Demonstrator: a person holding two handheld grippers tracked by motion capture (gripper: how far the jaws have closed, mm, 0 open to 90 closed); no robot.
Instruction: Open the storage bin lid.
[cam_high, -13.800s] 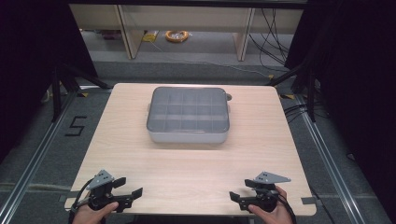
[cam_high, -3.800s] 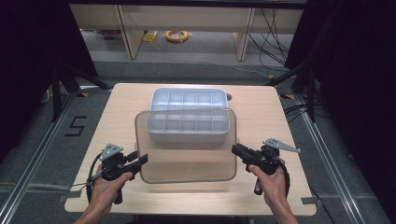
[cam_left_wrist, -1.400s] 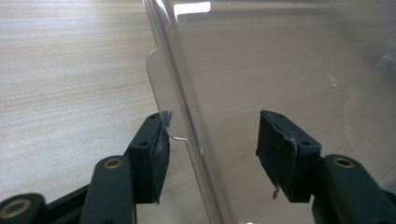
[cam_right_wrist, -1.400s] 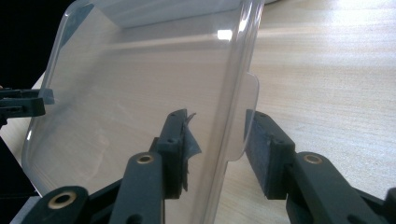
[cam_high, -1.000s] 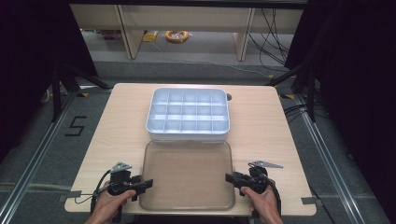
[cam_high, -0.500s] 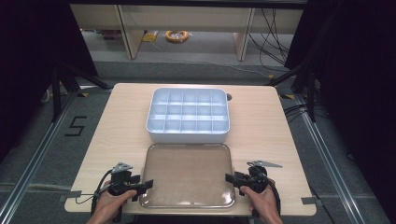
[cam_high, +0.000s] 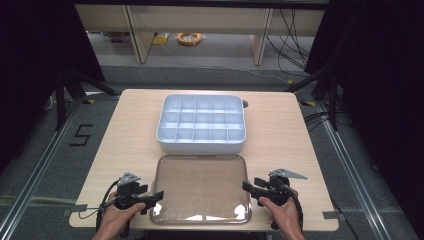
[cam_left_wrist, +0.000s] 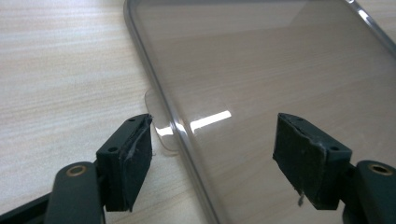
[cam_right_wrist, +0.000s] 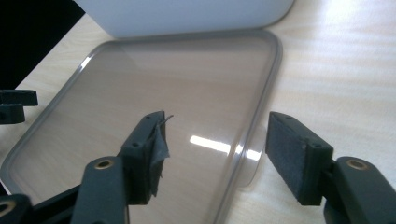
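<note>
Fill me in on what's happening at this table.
A person holds the left gripper and right gripper at either side of a clear, grey-tinted plastic lid, which lies flat on the wooden table before an open white compartment box. Both jaws have just been opening; each straddles the lid's rim without pressing it.

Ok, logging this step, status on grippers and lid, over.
Left gripper and right gripper: jaws just opened, astride lid edges, pads clear. Lid flat on table, before open box. Nothing in the way.
</note>
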